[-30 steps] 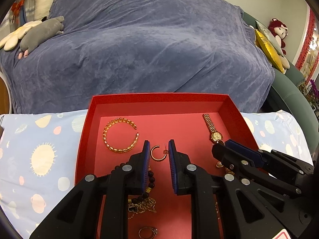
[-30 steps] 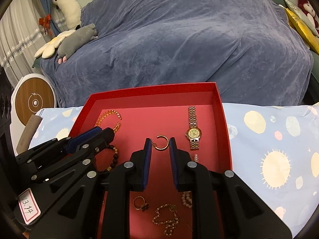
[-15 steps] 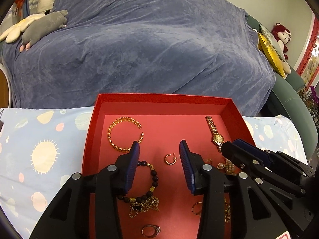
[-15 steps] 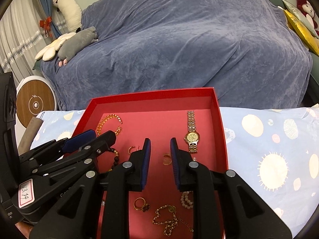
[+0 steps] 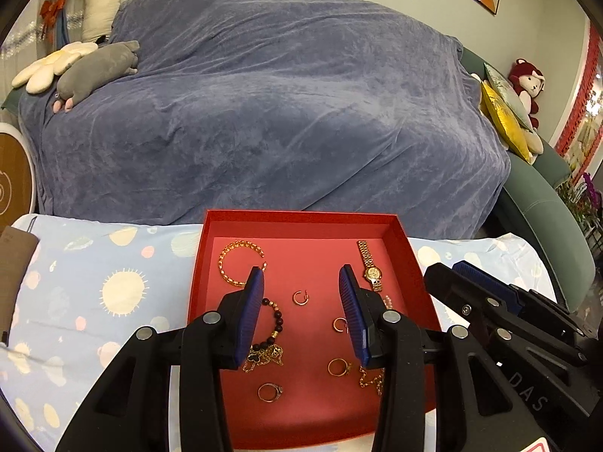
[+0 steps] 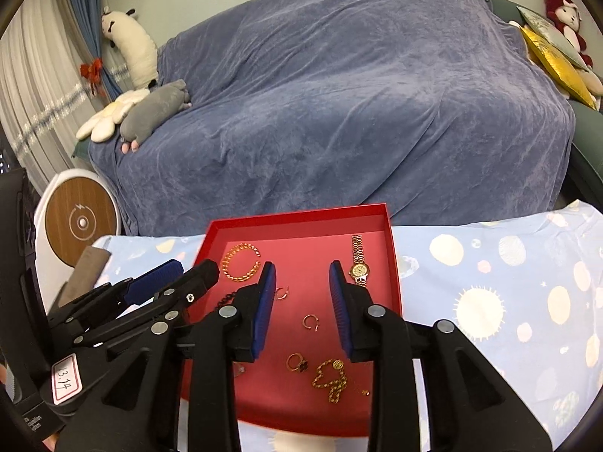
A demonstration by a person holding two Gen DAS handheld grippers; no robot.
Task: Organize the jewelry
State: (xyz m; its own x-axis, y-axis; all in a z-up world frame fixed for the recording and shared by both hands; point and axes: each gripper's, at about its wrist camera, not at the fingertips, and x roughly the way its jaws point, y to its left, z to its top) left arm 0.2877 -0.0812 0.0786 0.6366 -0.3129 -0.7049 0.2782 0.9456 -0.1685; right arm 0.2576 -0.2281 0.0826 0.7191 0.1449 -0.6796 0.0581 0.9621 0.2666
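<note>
The two little hoop earrings sit mid-frame on the floor of the red tray: one hoop earring dead centre between the left gripper fingers, the second hoop earring lower right of it, tucked against the right pad. Both tools are spread wide and holding nothing; same for the right gripper, which hangs over the same pair.

Around them: gold bangle upper left, watch upper right, bead bracelet and tangled chain lower left, rings near the bottom.

My guess is the earrings are being paired up. Tip: come straight down, pinch across the hoop's thin wire, and stay away from that chain so it doesn't snag.
</note>
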